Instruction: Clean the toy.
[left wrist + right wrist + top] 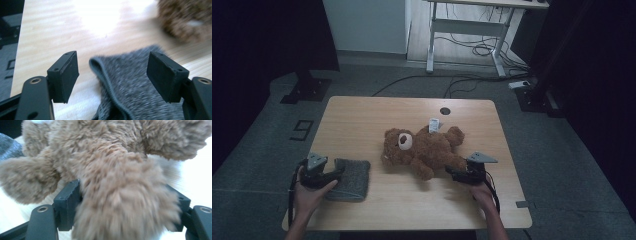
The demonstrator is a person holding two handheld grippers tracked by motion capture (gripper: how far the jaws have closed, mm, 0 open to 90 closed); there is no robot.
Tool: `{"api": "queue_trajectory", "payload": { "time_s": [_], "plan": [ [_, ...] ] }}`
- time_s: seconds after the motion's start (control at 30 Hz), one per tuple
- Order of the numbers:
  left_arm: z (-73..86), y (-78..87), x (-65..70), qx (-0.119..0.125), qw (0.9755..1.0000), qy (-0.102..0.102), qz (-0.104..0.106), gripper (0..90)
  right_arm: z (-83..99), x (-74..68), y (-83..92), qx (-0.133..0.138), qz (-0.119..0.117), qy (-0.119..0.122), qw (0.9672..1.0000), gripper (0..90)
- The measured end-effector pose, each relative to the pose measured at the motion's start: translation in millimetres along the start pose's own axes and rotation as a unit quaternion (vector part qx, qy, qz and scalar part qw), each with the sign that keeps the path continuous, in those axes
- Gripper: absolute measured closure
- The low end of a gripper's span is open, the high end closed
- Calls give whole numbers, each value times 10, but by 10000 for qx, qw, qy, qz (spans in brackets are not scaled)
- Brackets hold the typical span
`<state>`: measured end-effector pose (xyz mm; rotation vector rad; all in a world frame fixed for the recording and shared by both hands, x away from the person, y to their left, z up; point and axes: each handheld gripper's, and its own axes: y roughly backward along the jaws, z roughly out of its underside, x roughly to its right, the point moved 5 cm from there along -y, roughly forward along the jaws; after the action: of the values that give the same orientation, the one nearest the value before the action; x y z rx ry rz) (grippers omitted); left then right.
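Lying between the wide-open left hand-held gripper (112,77) jaws, grey cloth (132,85) nears teddy bear (424,147).

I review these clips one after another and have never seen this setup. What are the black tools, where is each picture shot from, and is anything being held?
A person holds a hand-operated gripper in each hand. The high view looks down on the wooden table; each other camera rides on one gripper.

The left gripper is open, with a grey knitted cloth lying loose between its fingers.

The right gripper has a leg of the brown teddy bear between its fingers; whether they press it I cannot tell.
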<state>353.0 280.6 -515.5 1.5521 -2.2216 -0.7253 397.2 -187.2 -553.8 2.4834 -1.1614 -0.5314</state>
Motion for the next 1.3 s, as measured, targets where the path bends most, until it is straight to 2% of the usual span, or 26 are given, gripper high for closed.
{"api": "queue_trajectory", "payload": {
  "time_s": [0.17,0.23,0.27,0.3,0.4,0.47,0.5,0.6,0.67,0.8,0.97,1.17,1.3],
  "plan": [
    [-111,77,156,119,9996,-76,238,249,3,4,151,139,33,25,9999,274],
    [-125,69,270,67,9990,-196,394,249,13,6,196,149,52,21,9999,274],
    [-125,69,270,67,9990,-196,394,248,13,6,196,149,52,21,9999,274],
    [-139,61,407,44,9980,-312,550,250,25,2,240,147,19,-12,9999,273],
    [-178,68,578,98,9966,-471,669,254,39,-9,274,156,-2,-1,9999,274],
    [-190,72,618,117,9962,-501,700,259,45,-21,287,154,5,14,9999,273],
    [-213,69,734,128,9949,-604,796,259,50,-36,298,149,3,9,9999,273],
    [-216,39,926,123,9922,-716,1013,262,72,-80,350,143,-16,59,9999,273],
    [-197,-11,1045,90,9905,-757,1141,266,99,-105,401,152,-31,65,9999,273],
    [-99,-175,1245,-78,9880,-698,1375,275,194,-136,500,132,-53,116,9998,276],
    [72,-321,1405,-306,9858,-585,1546,291,353,-115,611,-15,-70,101,9999,291],
    [230,-415,1519,-516,9834,-655,1614,304,555,-52,663,-225,-17,74,9997,297],
    [296,-476,1548,-626,9819,-650,1666,308,568,-32,646,-274,6,74,9996,300]
  ]
}}
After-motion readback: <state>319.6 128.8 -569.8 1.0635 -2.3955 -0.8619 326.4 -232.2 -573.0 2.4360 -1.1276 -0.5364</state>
